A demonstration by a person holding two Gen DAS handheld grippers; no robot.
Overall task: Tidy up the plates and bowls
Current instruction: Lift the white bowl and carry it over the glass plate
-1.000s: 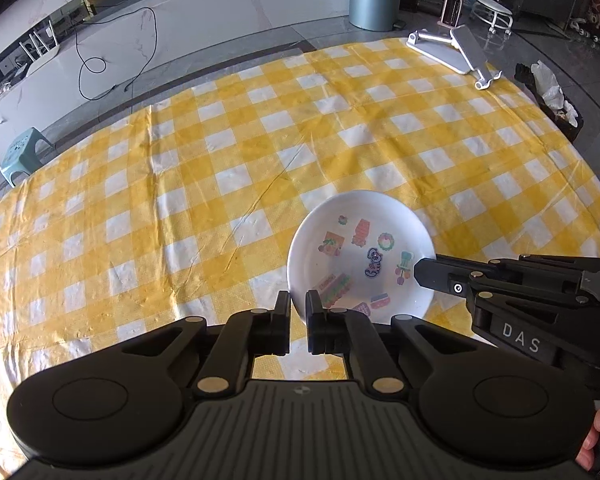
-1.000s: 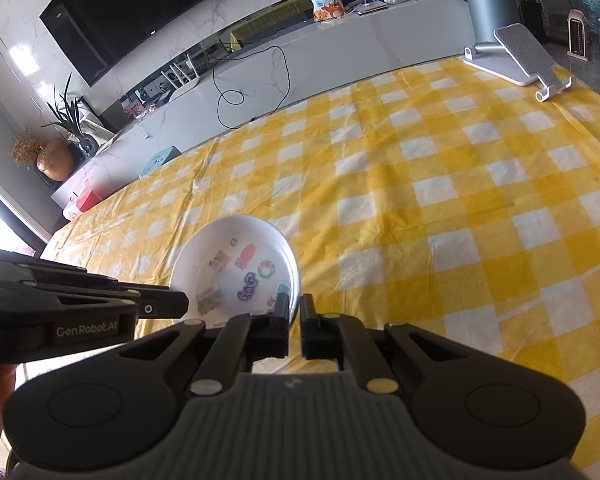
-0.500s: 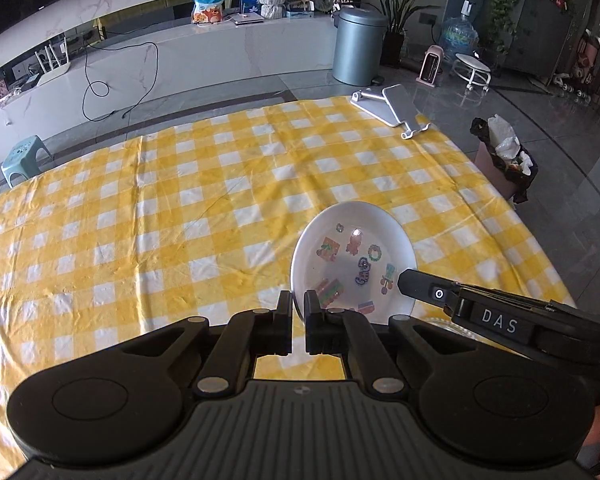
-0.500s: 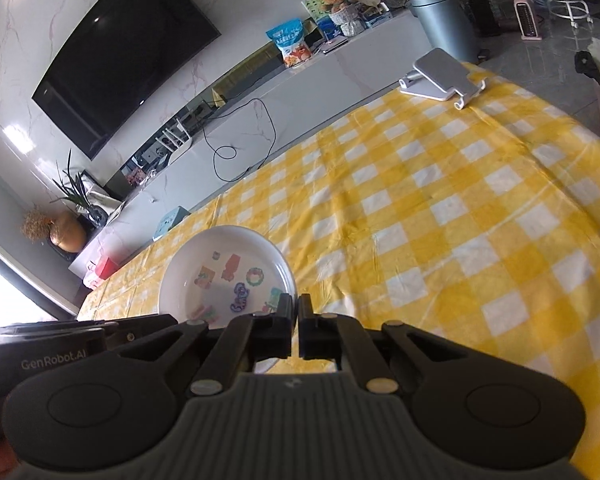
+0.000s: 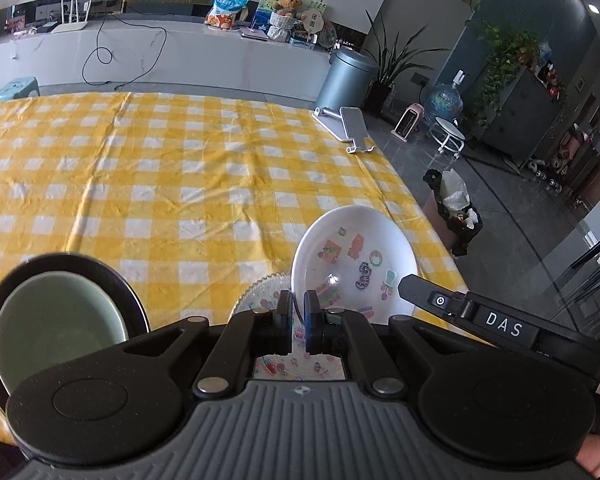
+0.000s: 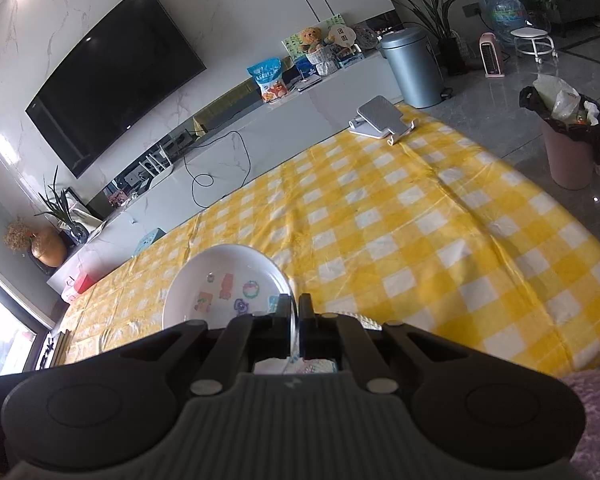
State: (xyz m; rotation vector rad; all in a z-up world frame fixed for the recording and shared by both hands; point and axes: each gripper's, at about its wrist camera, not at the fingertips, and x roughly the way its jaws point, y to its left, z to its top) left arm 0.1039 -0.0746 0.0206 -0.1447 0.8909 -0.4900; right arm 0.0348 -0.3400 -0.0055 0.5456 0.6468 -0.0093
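- The white plate (image 5: pixel 354 264), printed with small coloured pictures, is gripped on two sides: its near-left rim is clenched by the left tool (image 5: pixel 296 312), its right rim by the right tool (image 6: pixel 296 318).
- A second earlier the plate lay flat on the yellow-checked surface (image 5: pixel 160 184); now it is seen lifted and tilted, clear of the cloth, with the far wall and floor taken into both views.
- In the right wrist view the plate's rim is seen edge-on between the closed fingers, so the hold is judged firm on that side.
- Directly under the plate a second plate (image 5: pixel 260 292) with a scalloped, patterned rim is now shown, close to the near right edge of the surface; it was not in view before.
- At the near left a green bowl (image 5: pixel 56 336) is seen nested in a dark bowl (image 5: pixel 124 300), well apart from the plates.
- The carry is judged nearly done: the white plate is held just above the patterned one, so stacking seems to be the step in hand.
- Lowering it level and centred is what the next move calls for; a tilted release could let it slide toward the surface edge.
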